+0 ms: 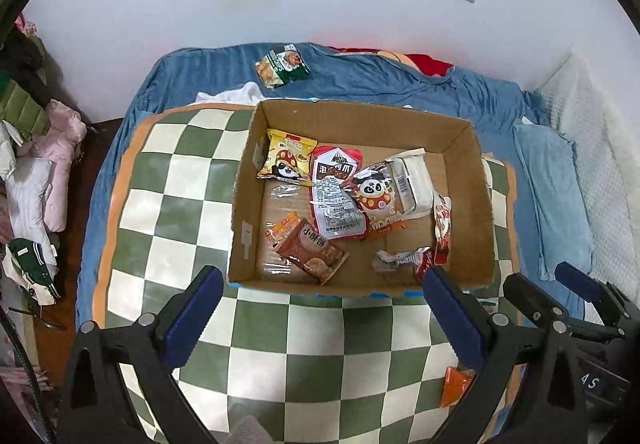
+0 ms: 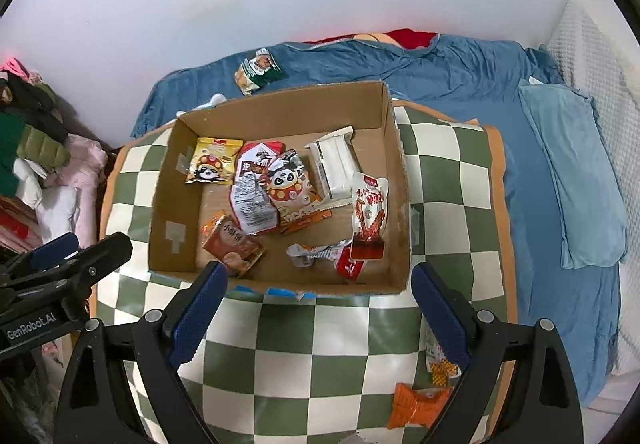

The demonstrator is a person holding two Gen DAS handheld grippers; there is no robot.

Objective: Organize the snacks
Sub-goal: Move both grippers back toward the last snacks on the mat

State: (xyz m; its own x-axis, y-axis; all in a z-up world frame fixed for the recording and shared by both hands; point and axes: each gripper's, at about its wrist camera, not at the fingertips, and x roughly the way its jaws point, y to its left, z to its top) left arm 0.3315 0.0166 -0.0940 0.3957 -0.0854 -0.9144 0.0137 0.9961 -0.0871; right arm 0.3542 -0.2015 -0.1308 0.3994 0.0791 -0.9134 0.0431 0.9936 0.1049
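Checkered green-and-white bedding [image 2: 320, 344] over a blue sheet [image 2: 460, 84] carried the cardboard box [image 2: 396, 180] at frame centre in both wrist views, already holding a loose heap of snack packets. Both the left gripper [image 1: 322, 308] and the right gripper [image 2: 320, 308] hovered just short of the box's near wall, jaws spread wide and holding nothing. An orange packet [image 2: 416, 406] lay outside the box at lower right of the right wrist view, close beside that gripper's finger, while a green packet [image 1: 282, 64] sat well apart on the sheet at upper centre of the left wrist view. Both stray packets looked light, crinkly and slick, probably with brittle contents; a gentle pinch across a crimped end seal seemed the safest hold, rather than across the filled middle.
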